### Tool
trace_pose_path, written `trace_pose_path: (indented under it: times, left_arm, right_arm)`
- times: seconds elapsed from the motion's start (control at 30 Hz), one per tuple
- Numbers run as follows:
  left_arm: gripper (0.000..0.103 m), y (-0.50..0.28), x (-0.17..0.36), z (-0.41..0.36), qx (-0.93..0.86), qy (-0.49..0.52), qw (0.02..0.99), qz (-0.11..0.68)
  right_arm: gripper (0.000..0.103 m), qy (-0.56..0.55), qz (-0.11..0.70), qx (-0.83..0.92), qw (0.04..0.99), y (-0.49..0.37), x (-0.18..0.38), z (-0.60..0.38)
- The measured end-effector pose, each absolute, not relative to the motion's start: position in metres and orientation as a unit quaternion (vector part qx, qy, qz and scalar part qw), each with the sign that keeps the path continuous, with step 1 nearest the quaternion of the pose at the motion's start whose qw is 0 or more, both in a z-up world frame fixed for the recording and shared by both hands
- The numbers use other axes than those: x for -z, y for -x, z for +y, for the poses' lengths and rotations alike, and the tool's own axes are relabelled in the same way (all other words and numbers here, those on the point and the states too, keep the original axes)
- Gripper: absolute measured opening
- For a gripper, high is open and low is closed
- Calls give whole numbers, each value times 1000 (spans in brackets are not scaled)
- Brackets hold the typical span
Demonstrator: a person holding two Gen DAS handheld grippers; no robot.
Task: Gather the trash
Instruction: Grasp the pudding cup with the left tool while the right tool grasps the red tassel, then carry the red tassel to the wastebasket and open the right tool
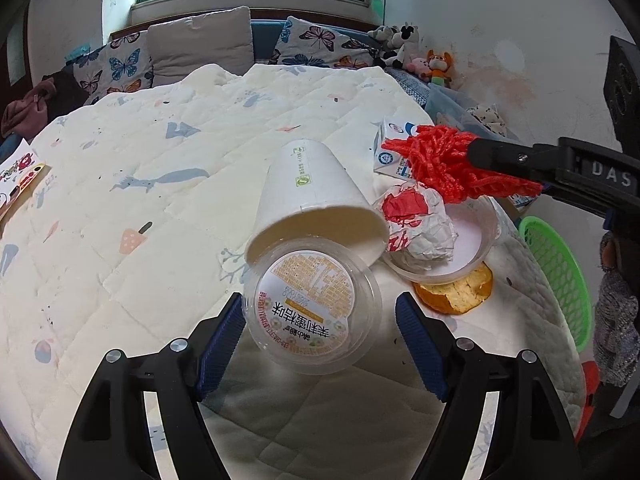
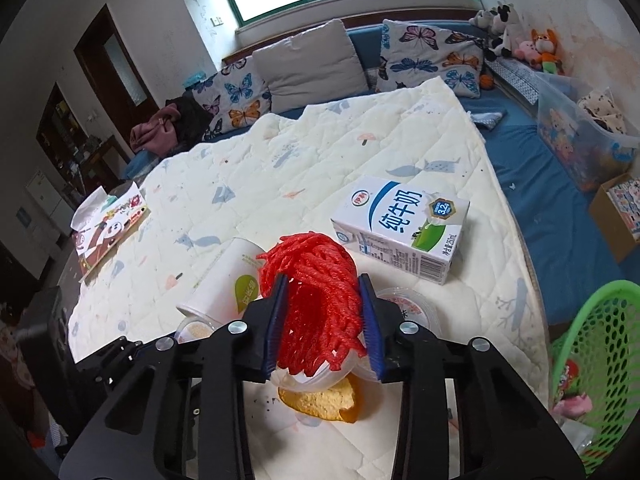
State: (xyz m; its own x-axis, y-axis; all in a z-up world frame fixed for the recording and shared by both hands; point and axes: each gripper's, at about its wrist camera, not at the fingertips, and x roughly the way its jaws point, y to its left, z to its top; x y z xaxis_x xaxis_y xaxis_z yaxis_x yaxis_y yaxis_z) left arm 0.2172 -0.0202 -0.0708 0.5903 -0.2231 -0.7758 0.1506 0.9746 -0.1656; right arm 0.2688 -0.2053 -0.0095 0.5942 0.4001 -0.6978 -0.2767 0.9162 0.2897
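1. Because the trash lies scattered on a bed, a cream quilt (image 1: 140, 184) with small animal prints fills most of both views and serves as the work surface.
2. At the right edge of each view, a green mesh basket (image 2: 600, 360) sits beside the bed, likely the place for collected trash; some wrappers already lie inside.
3. Centre of the left wrist view, a white paper cup (image 1: 312, 200) lies tipped on its side, its mouth touching a clear plastic tub.
4. Right of centre in the right wrist view, a milk carton (image 2: 404, 228) lies flat, untouched.
5. Low centre there, the right gripper (image 2: 324, 320) pinches a red mesh net (image 2: 316, 292), lifted above an orange peel (image 2: 324, 404).
6. Low centre in the left wrist view, the left gripper (image 1: 320, 332) stands spread around the clear plastic tub (image 1: 312, 308), seemingly poised to close on it.
7. Right of the cup, a crumpled wrapper (image 1: 420, 224) rests in a shallow bowl (image 1: 476, 240).
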Motion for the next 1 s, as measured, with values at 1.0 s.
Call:
trace_pose_path:
  times: [1.0]
  left_arm:
    - [65, -166, 29, -31, 168, 44, 895, 410]
  right_arm:
    - [20, -139, 337, -177, 914, -190, -30, -264]
